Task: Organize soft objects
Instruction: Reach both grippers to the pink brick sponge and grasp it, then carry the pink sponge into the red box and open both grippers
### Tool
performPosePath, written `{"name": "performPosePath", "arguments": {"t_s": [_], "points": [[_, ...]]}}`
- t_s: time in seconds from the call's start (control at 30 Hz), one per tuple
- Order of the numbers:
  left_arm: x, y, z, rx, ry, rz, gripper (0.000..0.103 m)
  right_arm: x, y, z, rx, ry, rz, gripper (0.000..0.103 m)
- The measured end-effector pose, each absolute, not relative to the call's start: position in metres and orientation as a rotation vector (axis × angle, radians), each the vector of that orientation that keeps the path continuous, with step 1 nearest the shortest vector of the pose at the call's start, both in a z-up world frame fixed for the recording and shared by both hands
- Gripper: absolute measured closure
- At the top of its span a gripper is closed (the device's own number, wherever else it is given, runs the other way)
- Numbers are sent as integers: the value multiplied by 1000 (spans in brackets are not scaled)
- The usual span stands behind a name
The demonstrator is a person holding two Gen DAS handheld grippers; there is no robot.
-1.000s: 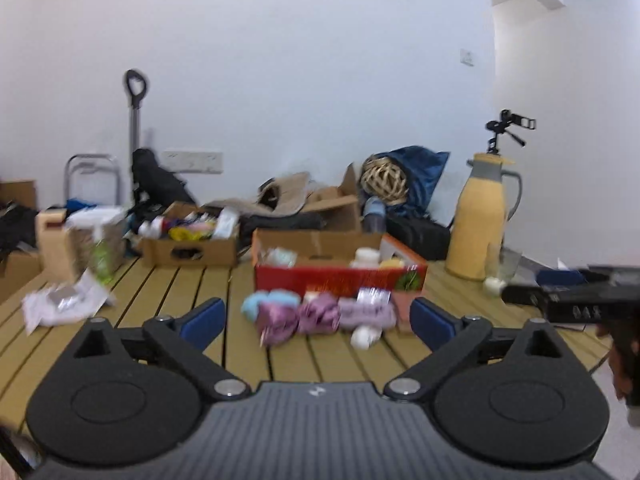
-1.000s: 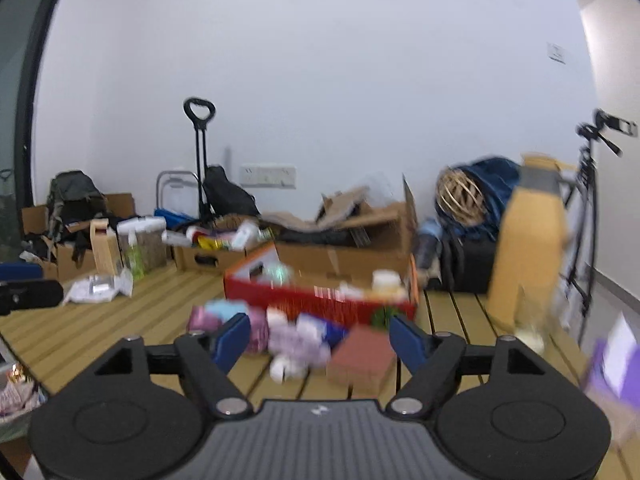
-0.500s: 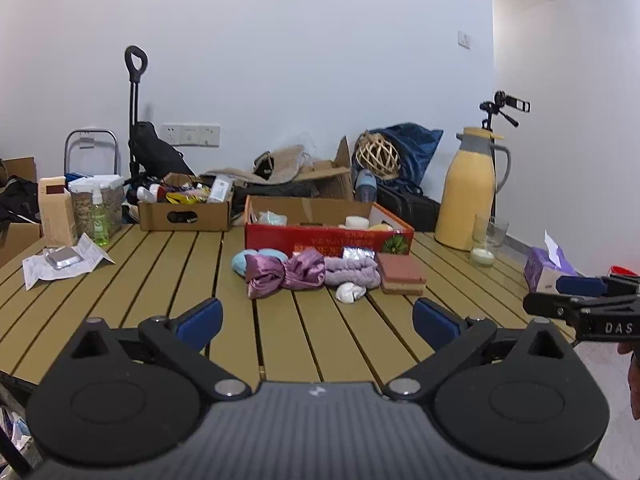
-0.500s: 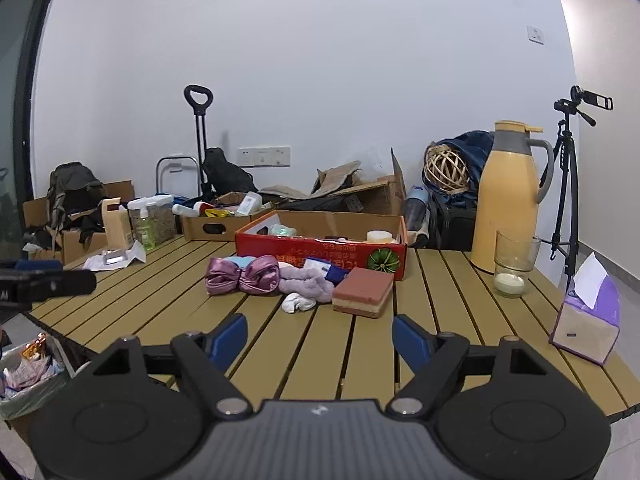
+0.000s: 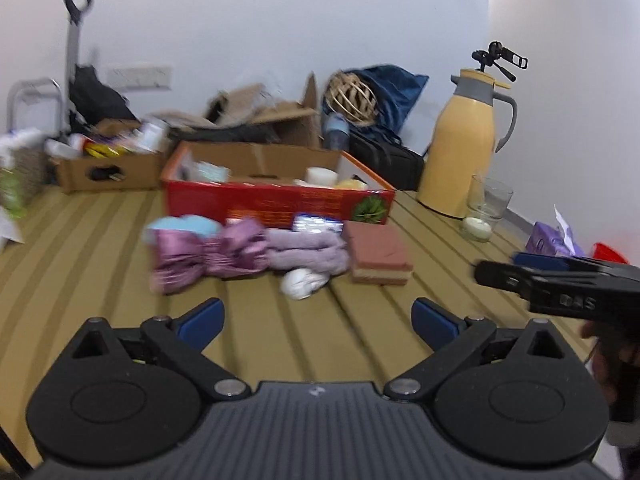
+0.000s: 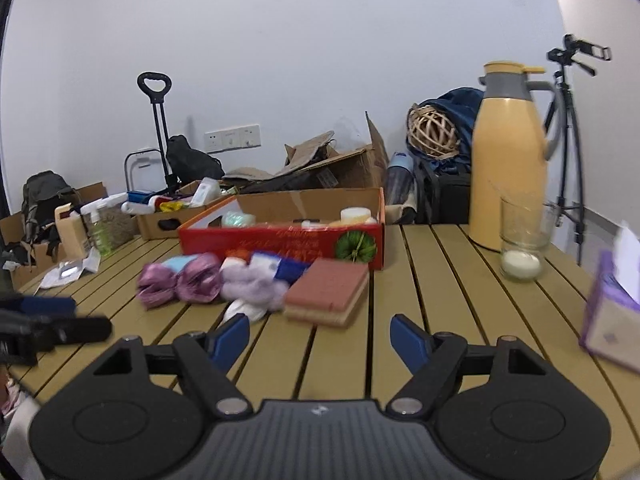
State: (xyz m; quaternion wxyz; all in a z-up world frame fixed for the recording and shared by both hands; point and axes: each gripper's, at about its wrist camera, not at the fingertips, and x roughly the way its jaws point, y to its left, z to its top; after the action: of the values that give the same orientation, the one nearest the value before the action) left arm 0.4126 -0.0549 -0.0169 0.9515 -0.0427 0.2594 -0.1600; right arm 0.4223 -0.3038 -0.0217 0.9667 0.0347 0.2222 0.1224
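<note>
Both claws, left claw point(image 5: 316, 320) and right claw point(image 6: 319, 336), have swung in lower, jaws wide and empty, and the soft pile point(image 6: 208, 280) now sits mid-frame before the red box point(image 6: 280, 240) on the worktop point(image 6: 420, 280), first pick looks imminent.

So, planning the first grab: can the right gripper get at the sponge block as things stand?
Probably yes. The right gripper is open and empty, with only bare table between it and the sponge block.
</note>
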Motion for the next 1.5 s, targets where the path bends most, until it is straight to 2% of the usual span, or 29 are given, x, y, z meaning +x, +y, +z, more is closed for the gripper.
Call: {"name": "performPosePath", "arguments": {"t_s": [0.03, 0.1, 0.17, 0.3, 0.33, 0.47, 0.5, 0.6, 0.63, 0.8, 0.87, 0.97, 1.13, 1.2, 1.3, 1.5], "points": [[431, -64, -23, -104, 549, -329, 3, 440, -308, -23, 70, 473, 263, 27], [462, -78, -34, -135, 614, -293, 19, 480, -316, -29, 73, 510, 270, 28], [491, -88, -44, -202, 669, -295, 28, 515, -320, -33, 76, 539, 281, 32], [532, -104, -56, -358, 749, -351, 36, 582, -324, -36, 99, 579, 347, 37], [542, -108, -59, -401, 766, -358, 38, 597, -323, -38, 97, 597, 370, 40], [571, -112, -70, -489, 829, -345, 60, 642, -318, -57, 107, 670, 427, 61], [574, -111, -72, -509, 836, -347, 62, 647, -320, -62, 127, 684, 445, 68], [573, -99, -75, -565, 816, -301, 67, 633, -335, -66, 216, 692, 440, 75], [571, -96, -76, -574, 799, -277, 67, 622, -341, -67, 240, 694, 423, 78], [553, -100, -72, -538, 769, -283, 68, 530, -348, -68, 318, 691, 395, 80], [545, -101, -70, -528, 778, -313, 62, 512, -350, -70, 361, 683, 403, 80], [532, -101, -68, -526, 769, -332, 54, 512, -360, -72, 374, 645, 338, 79], [525, -104, -67, -510, 767, -338, 53, 519, -361, -77, 442, 641, 331, 78], [527, -102, -68, -514, 766, -340, 56, 520, -356, -82, 458, 653, 350, 74], [527, -103, -69, -500, 774, -351, 68, 519, -351, -85, 457, 655, 329, 72], [522, -107, -43, -469, 693, -374, 71, 515, -354, -56, 445, 593, 325, 75]]}}
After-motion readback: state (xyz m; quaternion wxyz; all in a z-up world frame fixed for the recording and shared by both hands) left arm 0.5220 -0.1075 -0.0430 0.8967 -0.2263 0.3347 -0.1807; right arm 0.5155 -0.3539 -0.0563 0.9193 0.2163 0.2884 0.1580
